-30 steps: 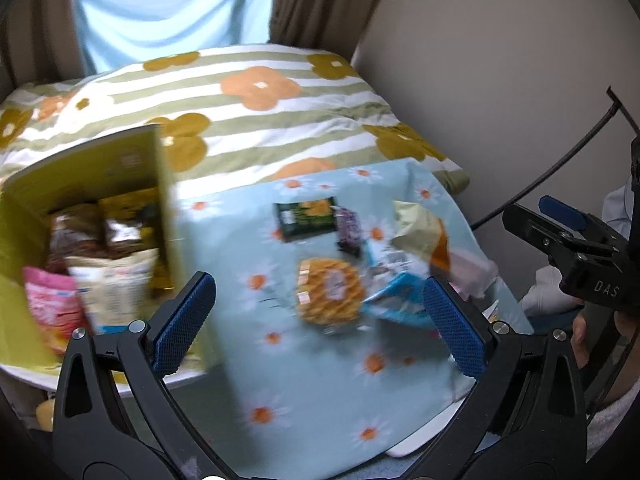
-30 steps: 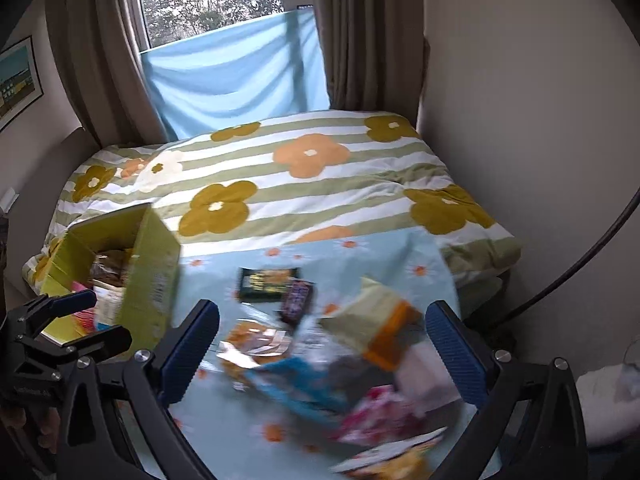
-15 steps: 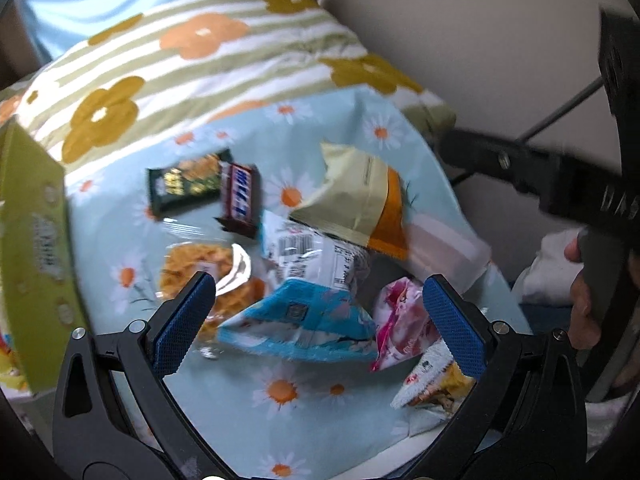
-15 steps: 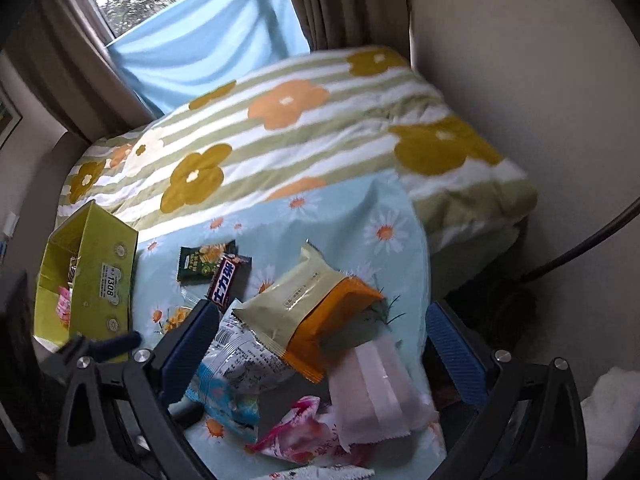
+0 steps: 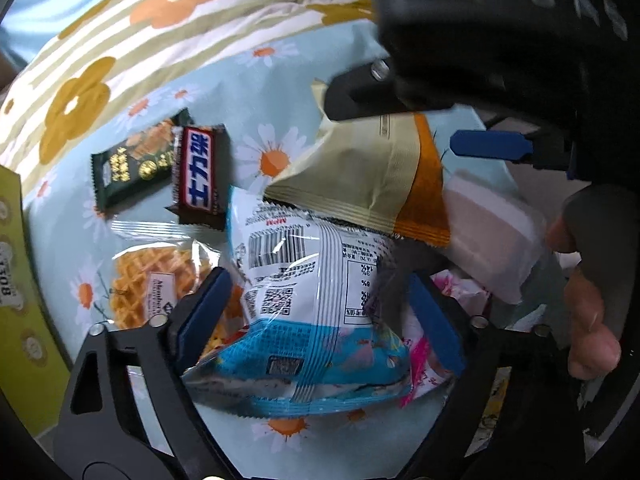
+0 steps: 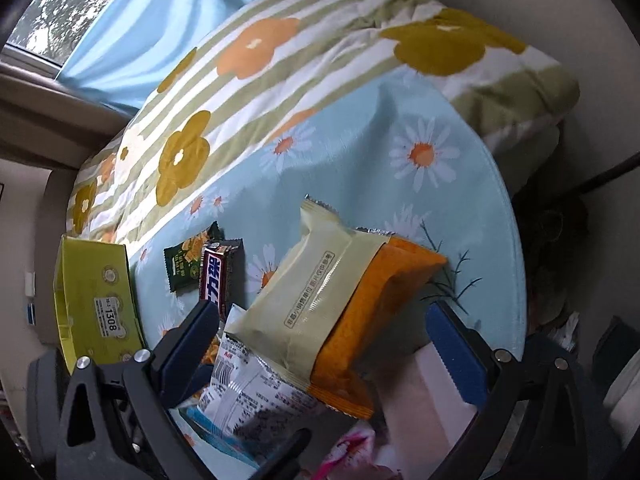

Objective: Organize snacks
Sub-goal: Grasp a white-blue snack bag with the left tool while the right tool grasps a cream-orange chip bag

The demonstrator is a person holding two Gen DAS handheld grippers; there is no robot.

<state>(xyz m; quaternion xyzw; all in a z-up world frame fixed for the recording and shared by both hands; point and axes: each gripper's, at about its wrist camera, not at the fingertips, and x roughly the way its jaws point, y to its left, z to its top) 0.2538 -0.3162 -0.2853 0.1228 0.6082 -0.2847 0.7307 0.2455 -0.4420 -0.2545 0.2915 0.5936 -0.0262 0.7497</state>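
Left wrist view: left gripper [image 5: 316, 316] spread wide, blue fingers [image 5: 204, 312] straddling the blue-and-white snack bag [image 5: 304, 320] at lower centre, not clamped on it. Waffle pack [image 5: 156, 276] half tucked under that bag on the left. Snickers-type bar [image 5: 200, 176] and dark green packet [image 5: 128, 168] touching each other at centre left, a strip of bare daisy tablecloth [image 5: 260, 92] above them. Cream-and-orange pouch [image 5: 360, 176] overlapping the bag's top edge. Pink sachet [image 5: 432, 344] peeking out lower right. Yellow box [image 5: 16, 288] hard against the left edge of the frame. Right gripper's black body filling the upper right, crowding that whole side.

Right wrist view: right gripper [image 6: 328, 344] also wide open, fingers [image 6: 456, 352] either side of the cream-and-orange pouch [image 6: 332, 304], nothing pinched. Pale pink pack [image 6: 424, 400] just under the right finger. Yellow box [image 6: 96, 300] at middle left, open top, well apart from the pile. Plenty of free tablecloth [image 6: 380, 152] in upper centre, table edge curving down the right side. Flowered striped duvet [image 6: 280, 60] beyond it on the bed.
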